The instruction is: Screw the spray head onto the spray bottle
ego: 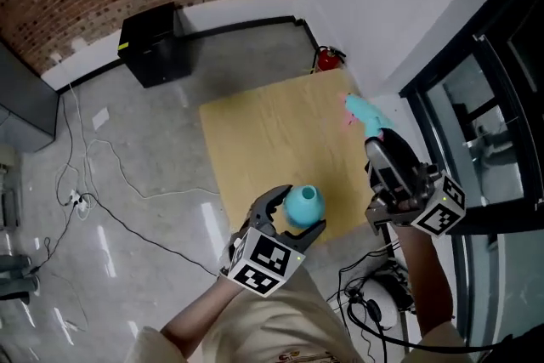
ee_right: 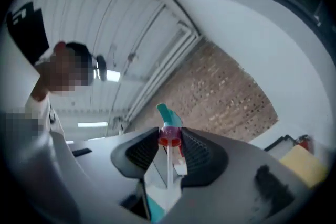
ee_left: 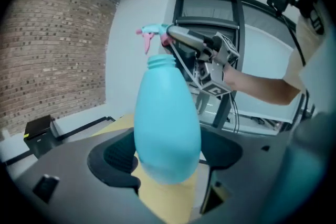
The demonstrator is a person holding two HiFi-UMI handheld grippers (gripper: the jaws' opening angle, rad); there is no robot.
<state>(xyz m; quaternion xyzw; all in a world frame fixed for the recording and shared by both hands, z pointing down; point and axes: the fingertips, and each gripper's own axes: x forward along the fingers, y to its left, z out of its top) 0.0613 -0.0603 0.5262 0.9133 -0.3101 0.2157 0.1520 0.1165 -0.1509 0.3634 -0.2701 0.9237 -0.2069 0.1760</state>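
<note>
Step in hand, by my read: lining the spray head (ego: pixel 361 110) up with the bottle (ego: pixel 303 201); nothing threaded yet, the two are well apart. Left gripper (ego: pixel 299 215) is clamped round the bottle's fat belly and holds it up off the table (ego: pixel 255 140), above the near edge, open neck upward. Right gripper (ego: pixel 376 138) is clenched on the spray head at its red collar (ee_right: pixel 169 135); the white tube (ee_right: pixel 167 165) runs back between the jaws and the teal nozzle pokes out past the tips. To do it well: tilt the head so the tube points down, feed the tube into the neck first, seat the collar square on the threads, then turn. Keep the bottle steady; its smooth round body could spin in the pads, and a tilted collar would likely cross-thread. Pose: left gripper near centre, aimed far and a bit down; right gripper at the right, by the table's right edge, forearm reaching in from the near right.
</note>
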